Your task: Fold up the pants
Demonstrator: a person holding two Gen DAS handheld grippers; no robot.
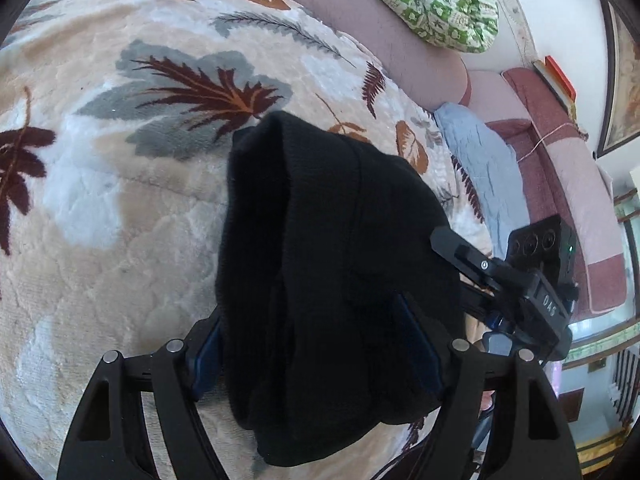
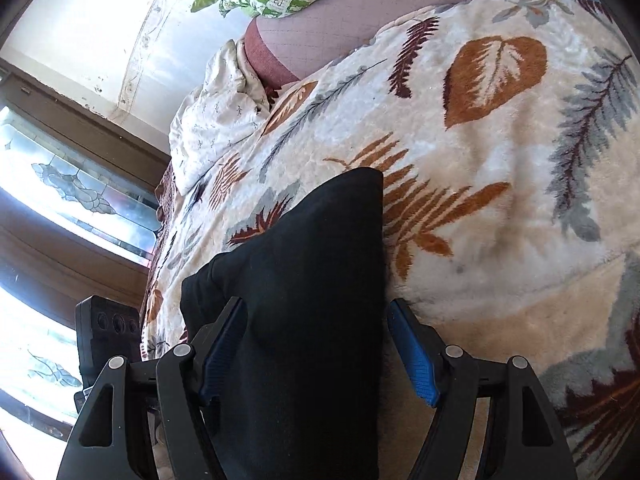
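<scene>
Nearest the lens in both wrist views are the black linkage arms and blue pads, with the black pants (image 1: 336, 280) bunched right between them. In the left wrist view the left claw (image 1: 320, 356) stands wide, its blue pads half buried by the cloth that drapes over and between them; whether the pads press on the fabric or the fabric merely lies across them I cannot tell, since the dark folds hide the contact. In the right wrist view the right claw (image 2: 320, 360) also stands wide: its left-hand pad lies against the pants (image 2: 304, 280), while the right-hand pad is bare, with a sliver of blanket showing between it and the cloth edge, so this one looks apart rather than clamped. The pants lie on the leaf-patterned blanket (image 1: 120, 200) of the bed, and their long axis runs away from each claw, up the picture, ending in a folded edge well short of the pink bolster (image 1: 360, 28) and green cushion (image 1: 432, 0). The right claw appears at the right edge of the left view, touching or just beside the same bundle, so both hands sit at the near end of the garment. The next fold, I judge, turns on carrying this near end forward along that axis toward the far edge.
</scene>
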